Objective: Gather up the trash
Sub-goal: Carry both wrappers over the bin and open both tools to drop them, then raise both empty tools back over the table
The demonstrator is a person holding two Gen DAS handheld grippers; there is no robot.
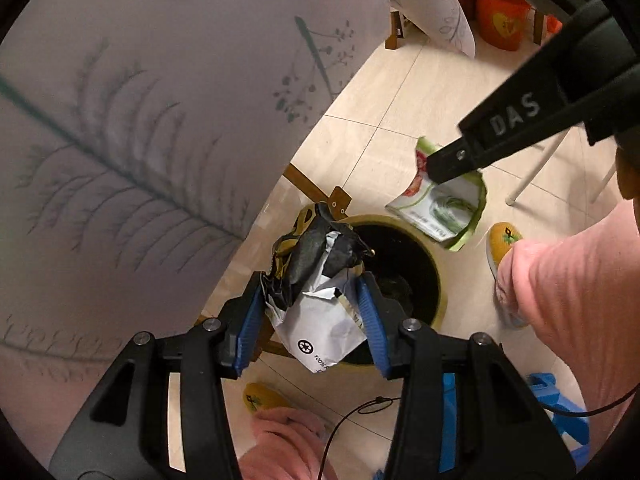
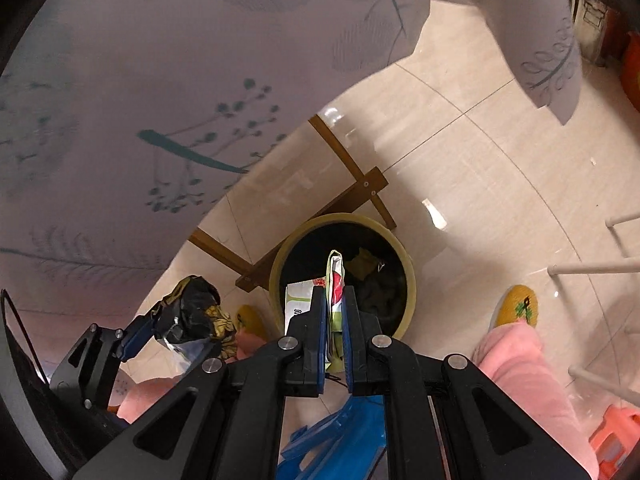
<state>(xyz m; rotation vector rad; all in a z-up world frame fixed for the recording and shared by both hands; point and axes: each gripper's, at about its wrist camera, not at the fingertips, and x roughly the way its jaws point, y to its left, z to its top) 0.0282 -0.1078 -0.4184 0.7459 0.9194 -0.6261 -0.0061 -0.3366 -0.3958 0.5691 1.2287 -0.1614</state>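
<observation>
My left gripper (image 1: 312,280) is shut on a crumpled black, white and gold wrapper (image 1: 320,280), its blue pads pressing both sides. It hangs just left of a round bin (image 1: 442,292) with a yellow-green rim and black liner. In the right wrist view, my right gripper (image 2: 334,292) is shut on a flat green-and-white snack bag (image 2: 335,272), directly above the bin (image 2: 410,280) opening. The left wrist view shows the right gripper (image 1: 432,168) with that bag (image 1: 444,204) dangling beyond the bin. The left gripper (image 2: 180,328) and its wrapper (image 2: 196,312) appear at lower left.
A leaf-printed tablecloth (image 1: 140,120) hangs close on the left, with wooden table braces (image 2: 344,200) beside the bin. The person's pink trouser legs (image 1: 568,300) and yellow slippers (image 2: 516,306) flank the bin. A blue stool (image 2: 332,440), white chair legs (image 2: 592,268) and an orange bucket (image 1: 500,16) stand around.
</observation>
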